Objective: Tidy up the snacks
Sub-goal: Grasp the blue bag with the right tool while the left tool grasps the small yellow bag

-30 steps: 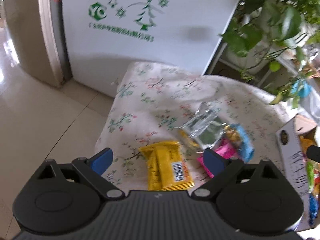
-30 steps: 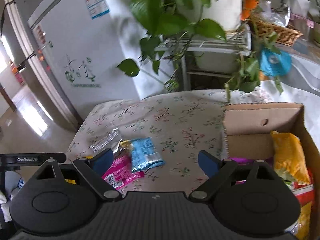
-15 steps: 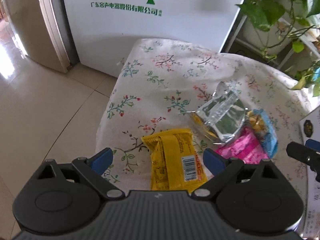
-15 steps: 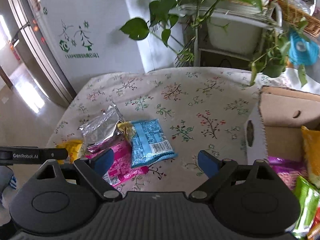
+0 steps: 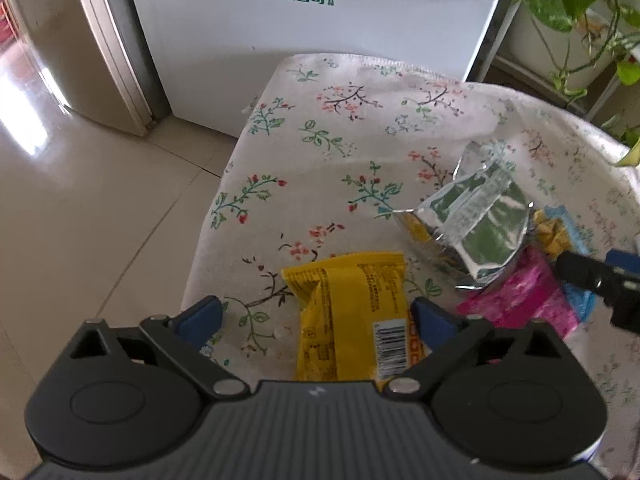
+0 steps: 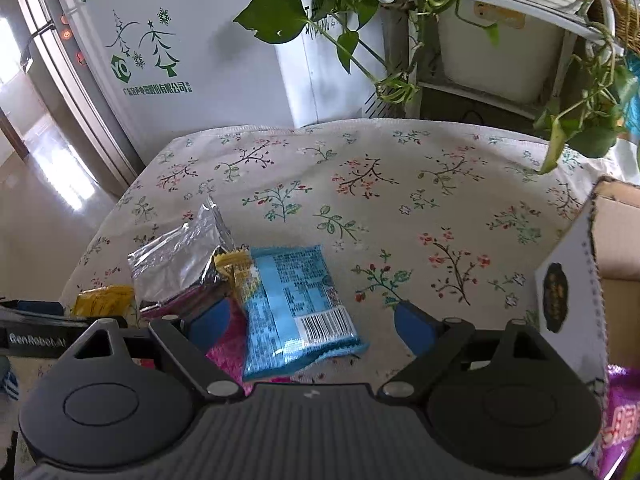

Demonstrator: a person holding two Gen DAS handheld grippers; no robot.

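Floral tablecloth [image 6: 360,184] over table; white fridge [image 5: 320,40] behind far edge; potted plants [image 6: 440,20] at far right corner.

Left tongs [image 5: 316,318] opening wide, right tongs [image 6: 310,322] agape, both downward-tilted.

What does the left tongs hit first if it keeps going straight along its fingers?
Most likely the yellow snack packet: it lies on the floral cloth between the left tongs' fingers, whose jaws are opening with nothing gripped. Depth is hard to judge in the fisheye, but nothing else sits in that line.
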